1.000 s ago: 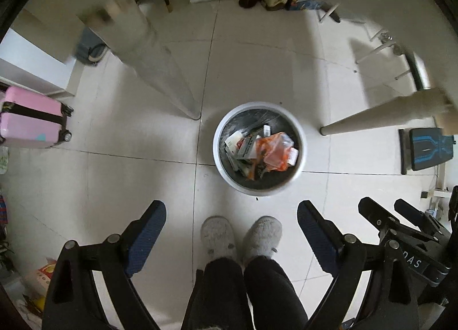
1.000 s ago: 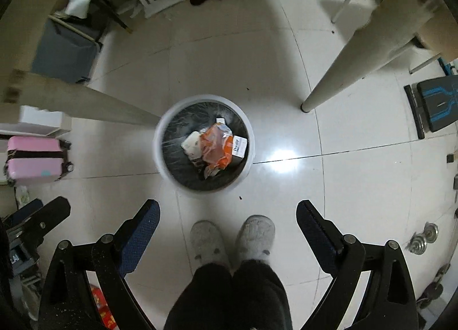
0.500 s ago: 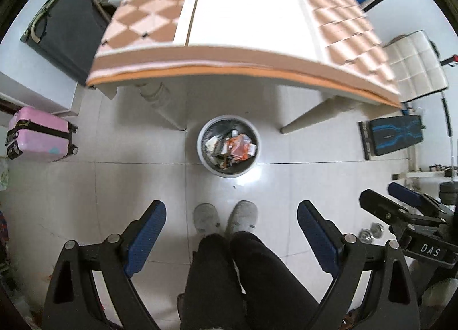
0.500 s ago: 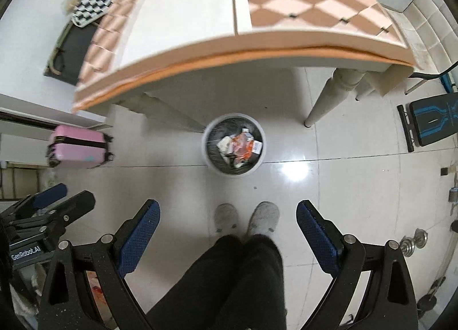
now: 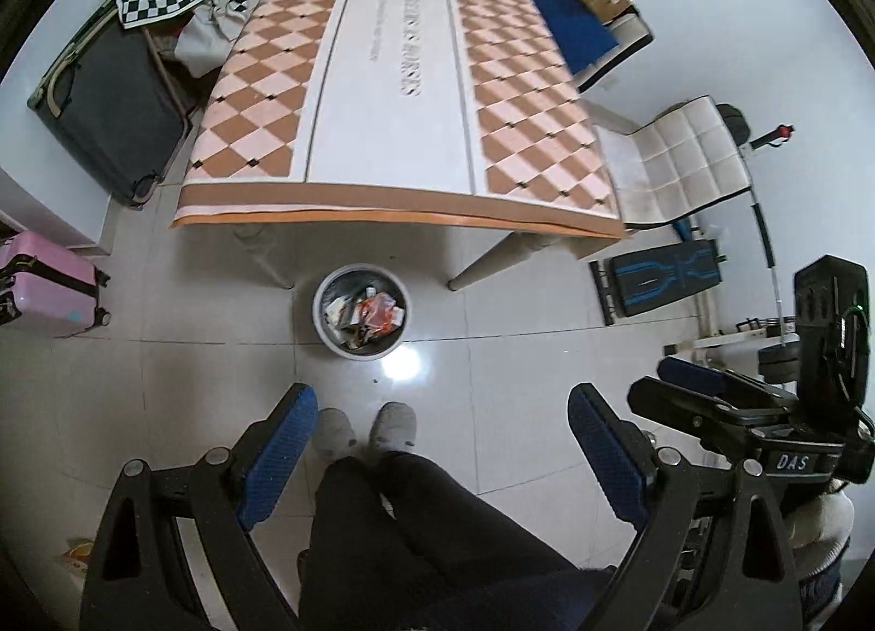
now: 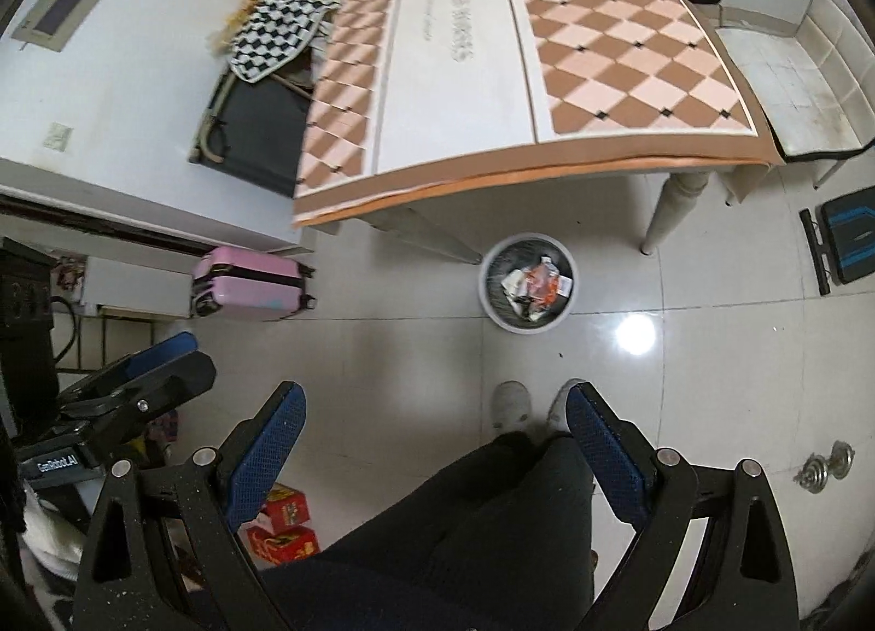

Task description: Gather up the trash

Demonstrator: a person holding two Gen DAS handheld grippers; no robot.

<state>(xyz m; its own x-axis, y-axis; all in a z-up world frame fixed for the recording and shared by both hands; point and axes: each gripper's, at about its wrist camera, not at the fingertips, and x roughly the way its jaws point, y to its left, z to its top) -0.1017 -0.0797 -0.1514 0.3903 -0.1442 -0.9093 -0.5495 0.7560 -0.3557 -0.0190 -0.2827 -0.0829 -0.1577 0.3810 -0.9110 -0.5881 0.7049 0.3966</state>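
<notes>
A round white trash bin (image 5: 322,327) stands on the tiled floor in front of the table, holding wrappers with an orange packet (image 5: 374,311) on top. It also shows in the right wrist view (image 6: 495,311). My left gripper (image 5: 440,445) is open and empty, held high above the floor over the person's feet. My right gripper (image 6: 435,442) is open and empty, also high up. The right gripper shows at the right edge of the left wrist view (image 5: 711,396), and the left gripper at the left of the right wrist view (image 6: 142,374).
A table with a checkered orange cloth (image 5: 394,84) stands beyond the bin, its legs (image 5: 492,262) near it. A pink suitcase (image 5: 44,286) is at the left, a white chair (image 5: 678,166) and black step (image 5: 656,281) at the right. Red boxes (image 6: 281,527) lie on the floor.
Both grippers have risen far above the floor and tilted up; the bin looks smaller and the whole tabletop has come into view. Both stay open and empty.
</notes>
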